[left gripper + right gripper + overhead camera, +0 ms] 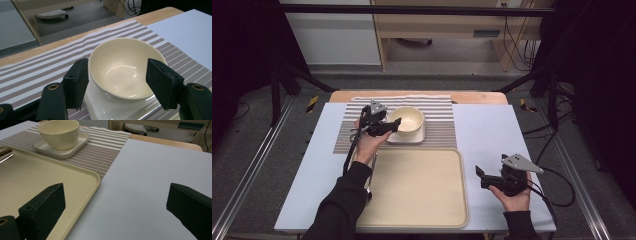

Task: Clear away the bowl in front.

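Black jaws of the left gripper (pixel 117 82) stand apart on either side of a cream bowl (pixel 125 67), not pressing it. That bowl sits on a square white saucer (pixel 412 136) on a striped placemat (pixel 439 125), beyond a beige tray (pixel 422 190). Right gripper (pixel 480 176) hovers spread wide over the pale tabletop (pixel 150 182), holding nothing.

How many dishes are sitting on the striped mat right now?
2: a cream bowl and the square white plate it stands on, both on the striped mat beyond the tray. The left gripper is open around the bowl's near side.
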